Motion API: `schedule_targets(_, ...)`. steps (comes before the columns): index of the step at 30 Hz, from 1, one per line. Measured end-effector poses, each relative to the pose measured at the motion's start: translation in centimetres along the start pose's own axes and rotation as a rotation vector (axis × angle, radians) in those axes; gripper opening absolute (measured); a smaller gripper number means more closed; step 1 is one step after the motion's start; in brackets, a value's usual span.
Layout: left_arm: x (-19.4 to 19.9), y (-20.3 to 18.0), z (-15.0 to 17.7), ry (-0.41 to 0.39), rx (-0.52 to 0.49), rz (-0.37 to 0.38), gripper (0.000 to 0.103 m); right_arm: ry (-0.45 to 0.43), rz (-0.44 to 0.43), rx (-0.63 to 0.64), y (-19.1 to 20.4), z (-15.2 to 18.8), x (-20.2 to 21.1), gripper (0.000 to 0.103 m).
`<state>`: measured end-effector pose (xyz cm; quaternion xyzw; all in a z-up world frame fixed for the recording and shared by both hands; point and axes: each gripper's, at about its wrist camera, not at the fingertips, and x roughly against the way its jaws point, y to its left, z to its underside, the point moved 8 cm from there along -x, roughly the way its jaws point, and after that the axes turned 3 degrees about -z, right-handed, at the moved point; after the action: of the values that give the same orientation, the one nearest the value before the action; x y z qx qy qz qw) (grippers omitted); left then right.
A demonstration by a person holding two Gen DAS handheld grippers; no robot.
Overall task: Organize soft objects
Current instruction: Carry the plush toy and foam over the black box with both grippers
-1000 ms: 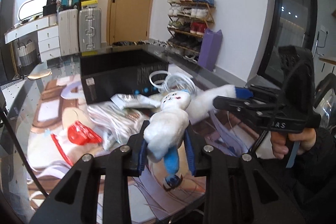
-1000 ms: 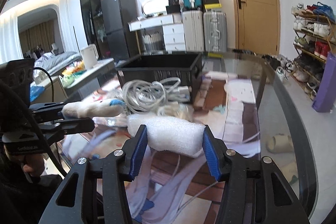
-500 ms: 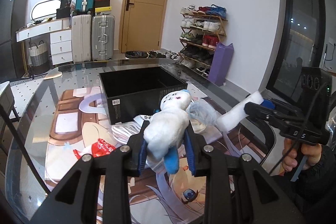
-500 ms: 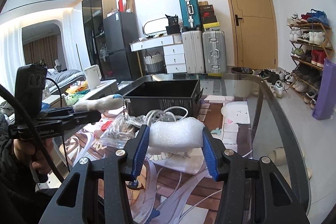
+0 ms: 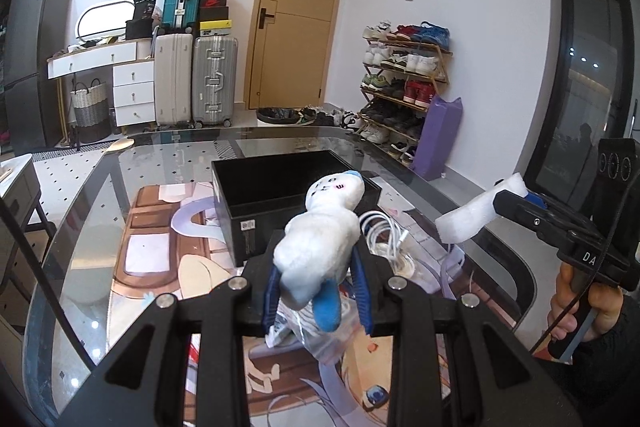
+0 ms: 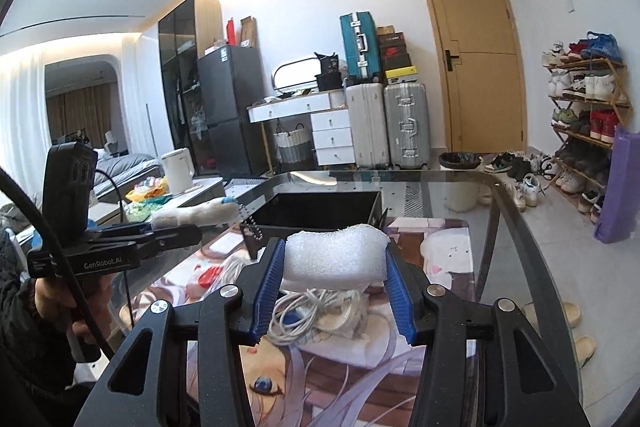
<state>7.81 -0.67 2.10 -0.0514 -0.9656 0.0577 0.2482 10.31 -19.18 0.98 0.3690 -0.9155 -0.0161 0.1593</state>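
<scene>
My left gripper is shut on a white plush toy with blue feet and holds it in the air, in front of the open black box on the glass table. My right gripper is shut on a white foam block and holds it above the table, also facing the black box. In the left wrist view the foam block sticks out of the right gripper at the right. In the right wrist view the plush toy shows at the left.
A coil of white cable and clear plastic bags lie on the printed mat of the glass table. A red item lies left of the cable. Suitcases, a shoe rack and a door stand beyond.
Both grippers have risen higher above the table with their objects still held. The black box and cable now lie lower and farther in view.
</scene>
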Motion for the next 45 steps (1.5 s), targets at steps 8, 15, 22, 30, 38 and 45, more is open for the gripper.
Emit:
schedule_targets(8,-1.1,1.5,-1.1,-0.004,0.031,-0.03,0.029,-0.008,0.017,-0.012,0.0,-1.3,-1.2,0.049)
schedule_targets(15,-1.5,2.4,-2.4,-0.022,0.043,-0.055,0.029,-0.024,0.036,-0.029,0.0,-2.6,-2.2,0.049)
schedule_targets(22,-1.8,2.7,-3.4,-0.044,0.039,-0.062,0.029,-0.053,0.056,-0.038,-0.1,-4.3,-2.3,0.049)
schedule_targets(30,-2.5,3.2,-4.7,-0.058,0.053,-0.051,0.029,-0.039,0.069,-0.02,0.2,-6.0,-3.9,0.049)
schedule_targets(38,-3.9,3.6,-5.3,-0.048,0.05,-0.055,0.029,-0.016,0.064,-0.014,-0.2,-6.7,-6.7,0.049)
schedule_targets(45,-5.2,4.4,-5.5,-0.028,0.062,-0.065,0.029,0.005,0.053,-0.01,-0.5,-7.0,-8.9,0.049)
